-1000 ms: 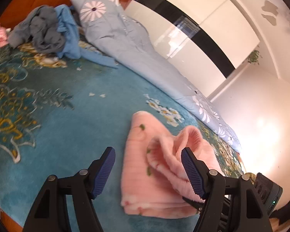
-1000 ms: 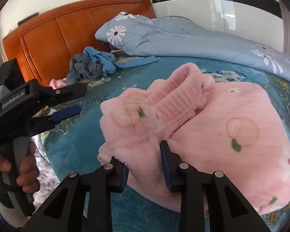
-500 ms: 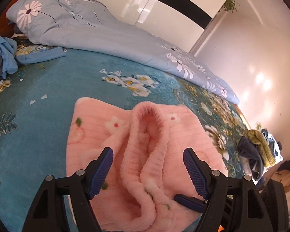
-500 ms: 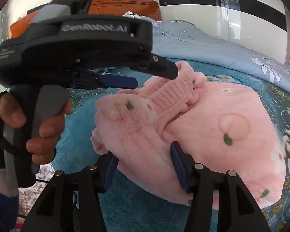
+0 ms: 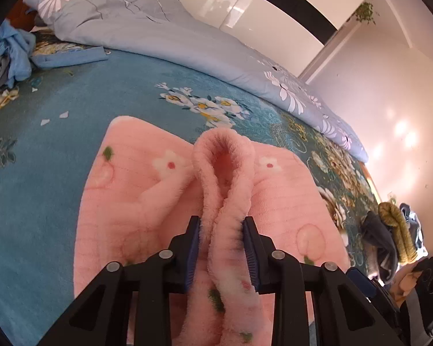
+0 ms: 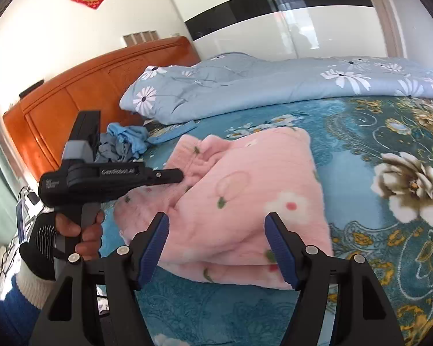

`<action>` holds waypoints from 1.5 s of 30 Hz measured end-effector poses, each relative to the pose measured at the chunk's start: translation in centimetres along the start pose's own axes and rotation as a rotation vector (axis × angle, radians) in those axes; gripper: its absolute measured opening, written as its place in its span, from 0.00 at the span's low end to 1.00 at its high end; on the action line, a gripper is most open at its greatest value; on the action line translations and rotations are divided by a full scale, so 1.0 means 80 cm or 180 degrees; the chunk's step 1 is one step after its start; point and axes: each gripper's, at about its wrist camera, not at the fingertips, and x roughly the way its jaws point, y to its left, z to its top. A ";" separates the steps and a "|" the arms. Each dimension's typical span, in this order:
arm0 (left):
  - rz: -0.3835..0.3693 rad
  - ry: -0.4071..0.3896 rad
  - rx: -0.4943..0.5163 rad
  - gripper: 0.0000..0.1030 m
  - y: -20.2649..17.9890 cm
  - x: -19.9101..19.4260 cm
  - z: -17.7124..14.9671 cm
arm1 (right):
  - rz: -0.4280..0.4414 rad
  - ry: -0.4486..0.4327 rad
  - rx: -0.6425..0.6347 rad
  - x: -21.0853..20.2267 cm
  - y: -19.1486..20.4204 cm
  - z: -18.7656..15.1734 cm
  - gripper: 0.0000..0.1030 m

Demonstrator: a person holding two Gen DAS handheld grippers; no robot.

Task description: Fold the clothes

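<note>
Bed (image 5: 57,150), spread with a teal floral cover and backed by an orange wooden headboard (image 6: 80,92). Lying on it: pink fleece garment (image 5: 135,190) in the middle, pale blue flowered quilt (image 5: 158,28) along the far side, crumpled blue and grey clothes (image 6: 124,144) near the headboard.

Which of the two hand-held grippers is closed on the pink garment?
The left hand-held gripper: it pinches the pink garment at its ribbed cuff. The right hand-held gripper hangs open.

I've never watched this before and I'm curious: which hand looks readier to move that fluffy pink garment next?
Probably the left. Its tool is shut on the raised ribbed cuff of the fluffy pink floral garment, ready to pull it. The right tool is open, hanging over the garment's near edge and gripping nothing.
</note>
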 end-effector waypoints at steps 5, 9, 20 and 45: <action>-0.0241 -0.0363 -0.0267 0.19 0.018 -0.068 -0.013 | 0.0013 -0.0072 0.0288 -0.011 -0.025 0.006 0.68; -0.0167 -0.0382 -0.0411 0.19 0.045 -0.088 -0.047 | 0.0046 -0.0091 0.0428 -0.016 -0.032 0.004 0.68; 0.0470 -0.0442 -0.0212 0.52 0.051 -0.076 -0.068 | -0.0072 0.0046 0.0229 0.017 -0.019 0.006 0.69; -0.0201 -0.0589 0.0481 0.25 0.005 -0.088 0.044 | 0.0037 -0.0006 0.0427 0.002 -0.037 0.014 0.69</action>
